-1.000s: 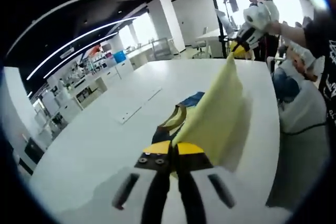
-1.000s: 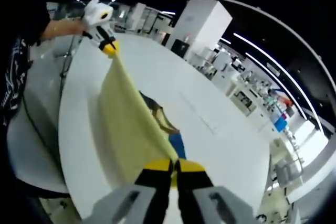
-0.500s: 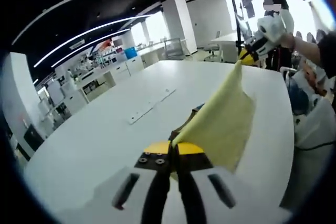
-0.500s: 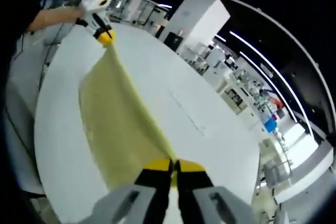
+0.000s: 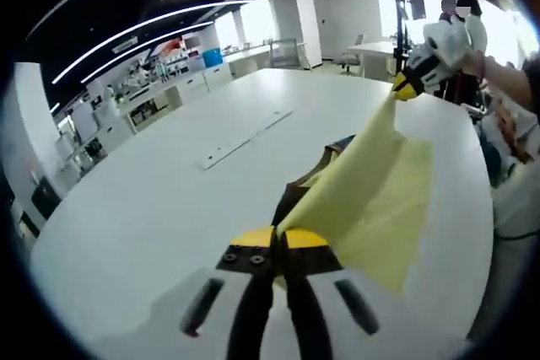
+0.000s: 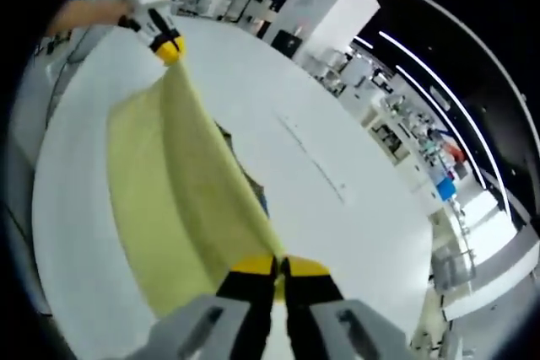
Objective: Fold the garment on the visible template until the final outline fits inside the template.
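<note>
A pale yellow garment [image 5: 371,191] hangs stretched between both grippers above the white table [image 5: 152,208]. My left gripper [image 5: 281,240] is shut on one corner at the bottom of the left gripper view. The right gripper [image 5: 404,88], held by a hand, pinches the far corner. In the right gripper view my right gripper [image 6: 281,265] is shut on the garment [image 6: 177,183], which runs up to the left gripper [image 6: 170,50]. A dark brown and blue patch [image 5: 325,158] shows under the cloth; I cannot tell whether it belongs to the garment.
A thin slot strip [image 5: 245,134] runs along the table's middle, also the strip [image 6: 314,164]. A person [image 5: 510,82] stands at the table's right edge. A white pillar [image 6: 325,14] and benches stand beyond the table.
The cloth has spread wider between the grippers and its lower edge now drapes nearer the table. It hides more of the dark and blue patch. Both jaws stay shut.
</note>
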